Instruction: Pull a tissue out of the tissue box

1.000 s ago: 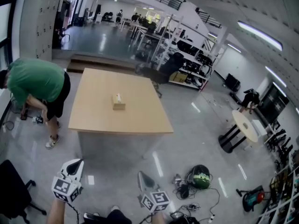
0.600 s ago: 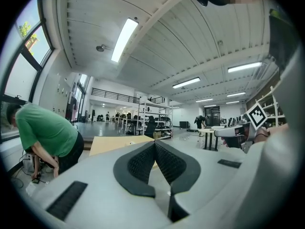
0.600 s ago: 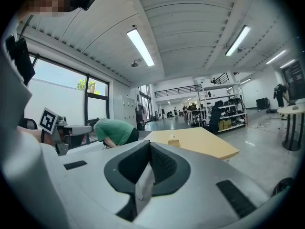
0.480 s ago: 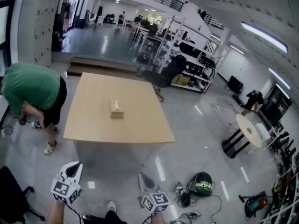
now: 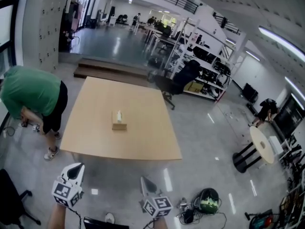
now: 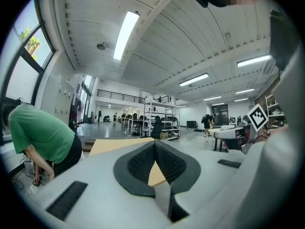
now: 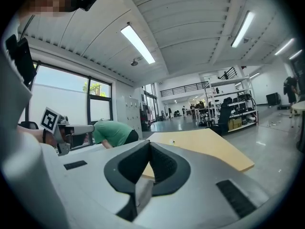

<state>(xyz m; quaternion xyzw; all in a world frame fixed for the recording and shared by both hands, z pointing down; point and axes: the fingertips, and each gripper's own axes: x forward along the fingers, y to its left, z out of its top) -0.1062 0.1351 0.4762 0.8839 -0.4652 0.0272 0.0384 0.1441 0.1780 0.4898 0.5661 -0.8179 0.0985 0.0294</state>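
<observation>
Head view is showing the tan cardboard tissue box point(image 5: 118, 122) sitting on the pale wooden surface point(image 5: 147, 132), well apart from the left claw point(image 5: 75, 171) and right claw point(image 5: 146, 181), both pressed together empty, its upstanding white tissue point(image 5: 119, 114) looking soft, light, tearable, best pinched at the tuft.

Left gripper point(image 5: 75, 170), right gripper point(image 5: 145, 181): jaws together

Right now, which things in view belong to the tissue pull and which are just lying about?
Job: tissue box, tissue sticking out of it, wooden table under it, left gripper and right gripper (both shut, empty).
Lying about: floor cables, green-black round object, round white table, shelving racks, person in green shirt.
</observation>
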